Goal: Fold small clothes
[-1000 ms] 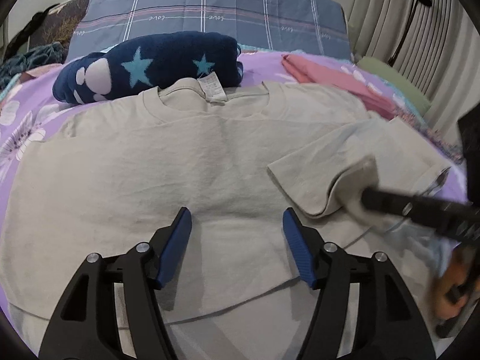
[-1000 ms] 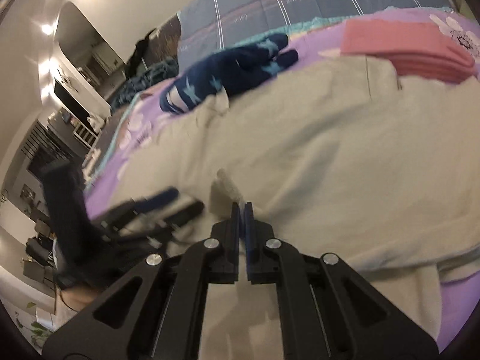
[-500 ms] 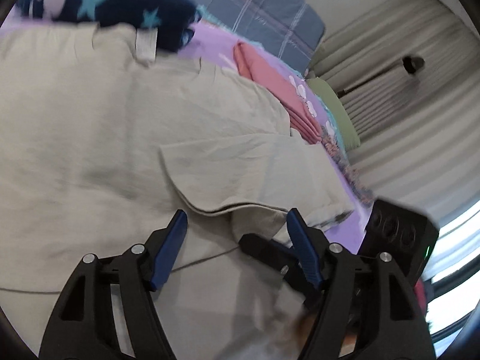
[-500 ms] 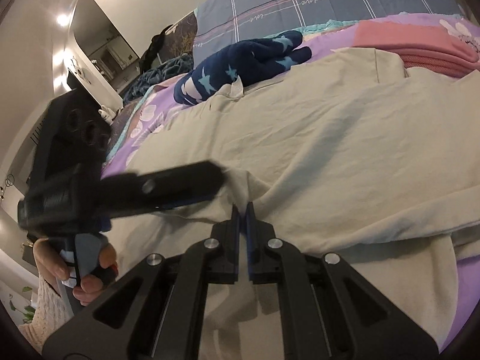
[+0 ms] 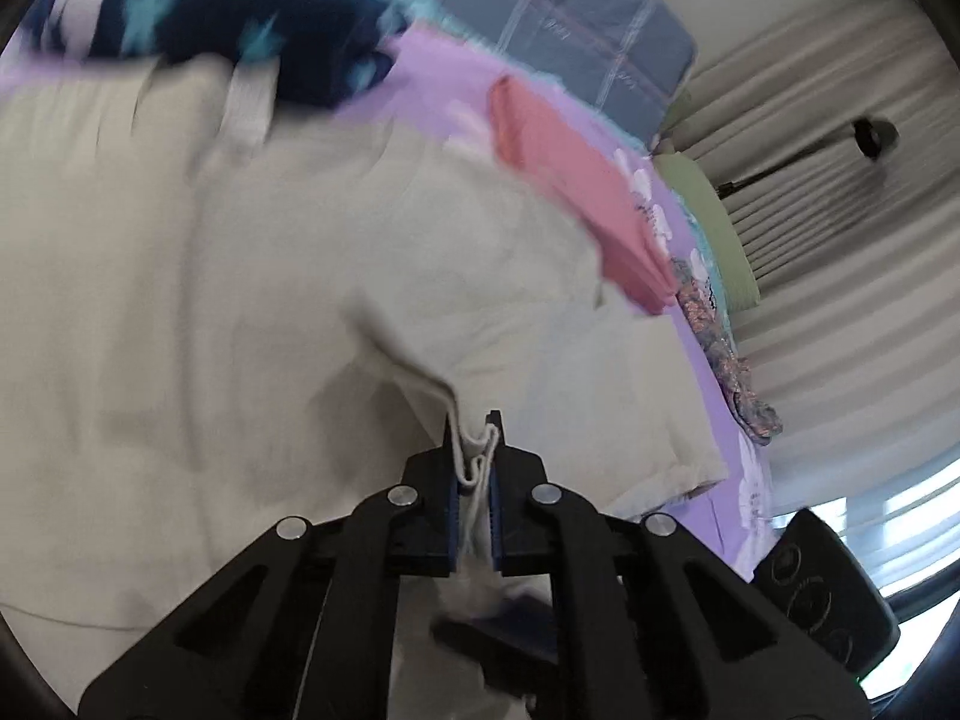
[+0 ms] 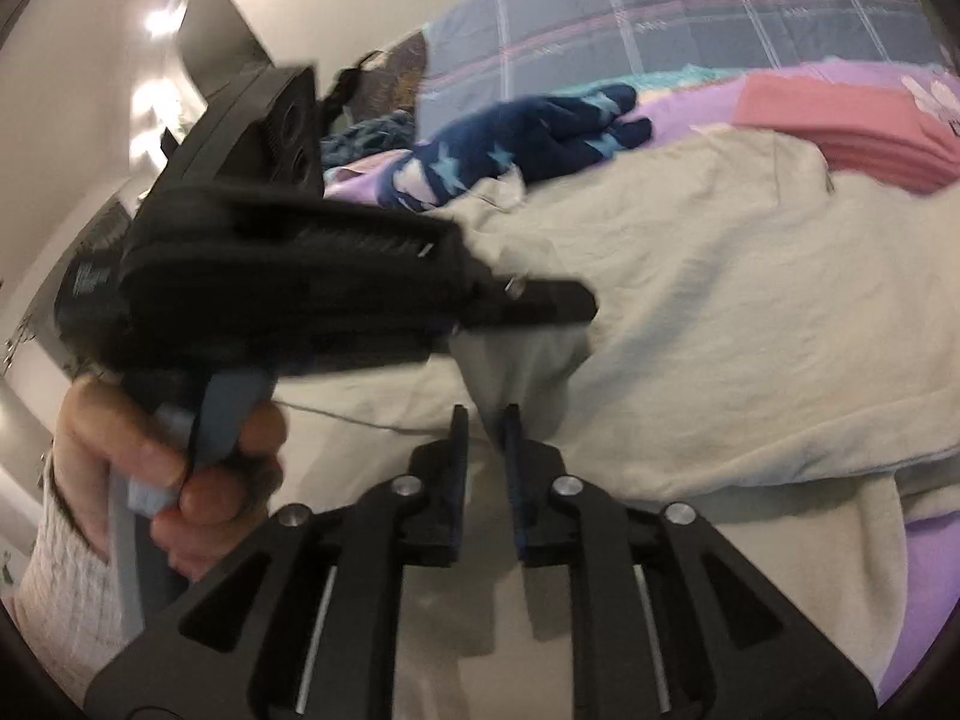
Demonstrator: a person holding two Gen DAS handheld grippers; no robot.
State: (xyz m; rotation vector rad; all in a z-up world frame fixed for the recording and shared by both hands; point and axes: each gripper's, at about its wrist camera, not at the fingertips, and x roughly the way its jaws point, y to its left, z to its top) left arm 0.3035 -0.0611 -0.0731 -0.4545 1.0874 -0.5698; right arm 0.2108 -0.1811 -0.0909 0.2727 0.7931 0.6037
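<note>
left gripper [image 5: 474, 444] pinching shirt [image 5: 180, 300] sleeve edge

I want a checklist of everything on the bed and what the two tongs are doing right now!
Surface: purple bed sheet, plaid quilt at the head.
Job's things: beige T-shirt spread out, one edge pinched up.
Clutter: navy star blanket, folded pink cloth, green pillow.
Tongs: left tongs shut on the T-shirt's edge; right tongs opening, pads not pressing the cloth.
Hand: a hand in a knit sleeve squeezes the left tool's trigger.
Cables: nothing seen.
Surroundings: pale curtains, floor lamp, bright window.
</note>
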